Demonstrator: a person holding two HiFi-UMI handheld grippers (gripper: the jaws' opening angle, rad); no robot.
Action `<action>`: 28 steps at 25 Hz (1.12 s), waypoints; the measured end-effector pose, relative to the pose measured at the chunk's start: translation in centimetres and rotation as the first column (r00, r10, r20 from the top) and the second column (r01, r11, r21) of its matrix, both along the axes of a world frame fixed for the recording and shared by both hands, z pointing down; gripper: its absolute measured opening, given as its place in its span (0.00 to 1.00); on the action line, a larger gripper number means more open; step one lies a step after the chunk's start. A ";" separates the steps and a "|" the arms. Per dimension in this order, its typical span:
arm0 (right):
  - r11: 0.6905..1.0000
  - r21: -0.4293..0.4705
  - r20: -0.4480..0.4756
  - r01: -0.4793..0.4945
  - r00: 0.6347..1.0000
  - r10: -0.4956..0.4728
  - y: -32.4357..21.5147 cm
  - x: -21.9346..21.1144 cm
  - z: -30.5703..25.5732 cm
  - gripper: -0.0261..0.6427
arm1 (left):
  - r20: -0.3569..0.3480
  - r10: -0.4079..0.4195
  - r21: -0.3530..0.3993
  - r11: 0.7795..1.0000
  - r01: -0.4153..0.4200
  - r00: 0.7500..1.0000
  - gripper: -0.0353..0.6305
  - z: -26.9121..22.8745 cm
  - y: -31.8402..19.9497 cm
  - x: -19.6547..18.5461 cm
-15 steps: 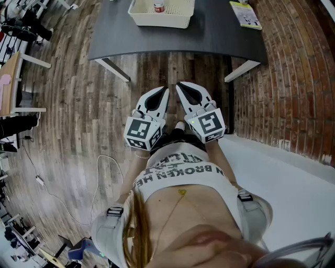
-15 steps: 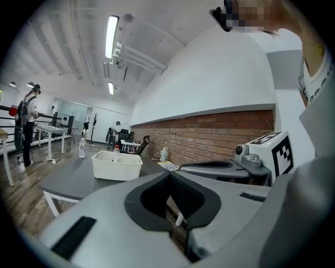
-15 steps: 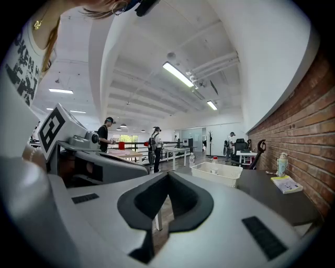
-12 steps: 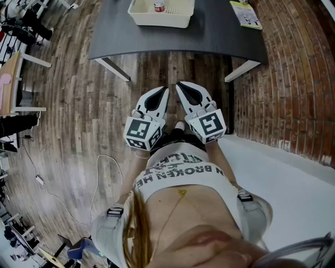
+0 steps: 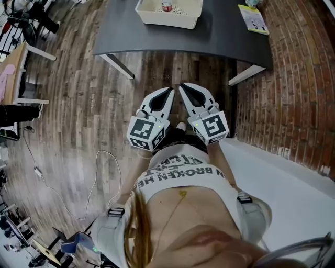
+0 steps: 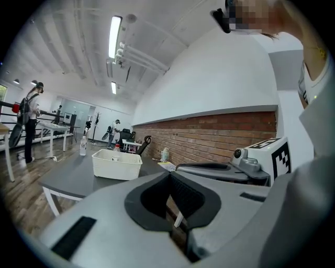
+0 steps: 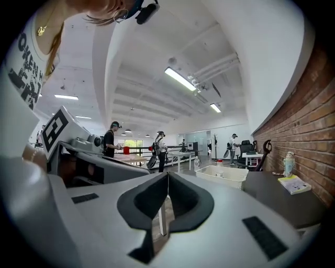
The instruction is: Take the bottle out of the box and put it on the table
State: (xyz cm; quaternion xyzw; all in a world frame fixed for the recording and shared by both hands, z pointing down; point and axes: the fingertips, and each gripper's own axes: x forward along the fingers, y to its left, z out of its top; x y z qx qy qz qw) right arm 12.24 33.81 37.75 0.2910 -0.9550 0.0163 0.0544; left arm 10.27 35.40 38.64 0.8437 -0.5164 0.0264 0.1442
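A white box-like basket (image 5: 168,13) stands on the dark grey table (image 5: 220,36) at the top of the head view. In it stands a small bottle with a red cap (image 5: 166,6). The left gripper view shows the basket (image 6: 116,164) and the bottle's cap (image 6: 116,148) far ahead. In the right gripper view the basket (image 7: 226,175) and bottle (image 7: 220,168) are also distant. My left gripper (image 5: 168,90) and right gripper (image 5: 182,86) are side by side at the person's waist over the wooden floor, short of the table. Both are shut with nothing between them.
A yellow-green booklet (image 5: 253,18) lies at the table's right end and a clear bottle (image 6: 83,146) stands further back. A brick wall (image 5: 293,94) runs along the right. White table legs (image 5: 120,65) stand ahead, a cable (image 5: 99,178) trails on the floor, and people stand far off.
The table and basket sit slightly higher and further right in the head view. Both grippers stay shut, side by side, in much the same place.
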 end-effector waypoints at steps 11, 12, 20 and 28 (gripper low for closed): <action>1.000 0.000 0.001 -0.022 1.000 0.022 -4.4 -2.5 0.1 0.05 | -0.068 0.013 -0.015 1.000 -0.014 0.998 0.06 0.4 -4.7 -3.0; 1.000 0.002 0.000 -0.027 1.000 0.027 -5.1 -2.9 0.0 0.05 | -0.068 0.021 -0.015 1.000 -0.022 0.997 0.06 0.4 -5.5 -3.3; 0.998 0.022 -0.014 -0.062 0.998 0.063 -11.0 -5.5 -0.2 0.05 | -0.068 0.097 0.004 0.995 -0.097 0.993 0.06 -0.2 -12.0 -5.2; 0.997 0.018 -0.021 -0.077 0.997 0.077 -15.3 -7.9 0.1 0.05 | -0.062 0.134 0.002 0.991 -0.134 0.989 0.06 0.4 -15.9 -7.0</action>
